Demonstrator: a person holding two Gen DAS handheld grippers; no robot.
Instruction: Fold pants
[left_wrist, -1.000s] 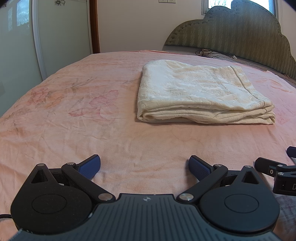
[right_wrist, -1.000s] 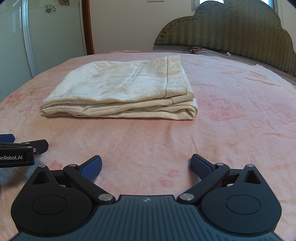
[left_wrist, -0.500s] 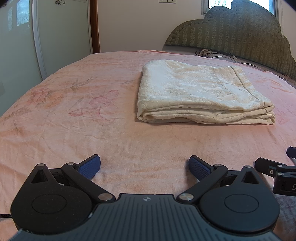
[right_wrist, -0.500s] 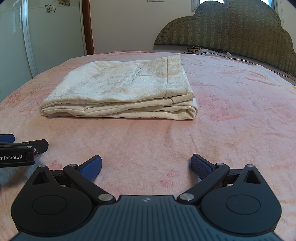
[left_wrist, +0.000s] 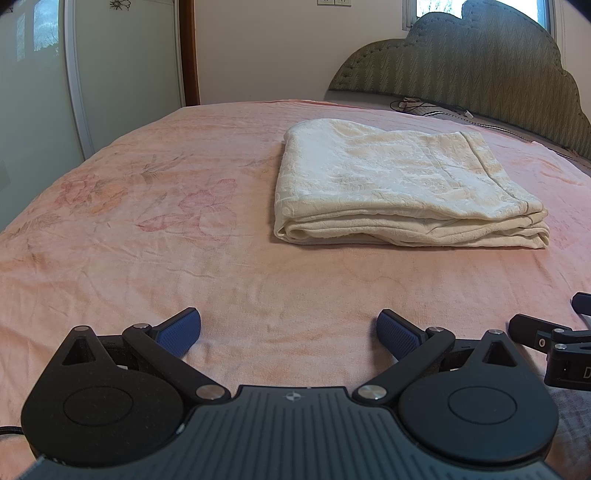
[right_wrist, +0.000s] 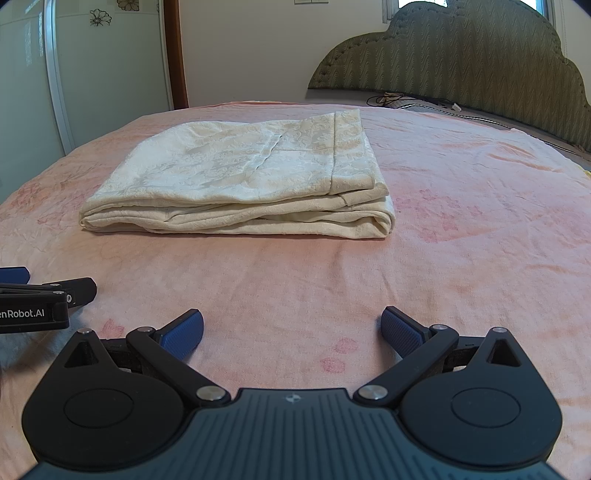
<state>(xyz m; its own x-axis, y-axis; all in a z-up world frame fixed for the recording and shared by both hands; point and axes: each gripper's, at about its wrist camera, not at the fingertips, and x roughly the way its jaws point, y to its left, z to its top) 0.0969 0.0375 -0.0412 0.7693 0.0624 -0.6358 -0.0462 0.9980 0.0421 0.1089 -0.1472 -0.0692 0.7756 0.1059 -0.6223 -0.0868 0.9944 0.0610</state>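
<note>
Left gripper (left_wrist: 289, 328) resting low on pink bedspread (left_wrist: 147, 236), blue pads spread wide, gripping nothing. Right gripper (right_wrist: 291, 328) sitting just beside it, equally wide, empty too. Pants (right_wrist: 251, 177) lying ahead mid-bed, well apart from both, already stacked in flat cream rectangle, several layers showing at near edge. Judging fabric soft, light, limp, slightly textured: likely sagging if lifted by single layer. Suggesting pinching whole stack at near corners, both sides together. Seeing no containers anywhere. Folding looking essentially finished.
</note>
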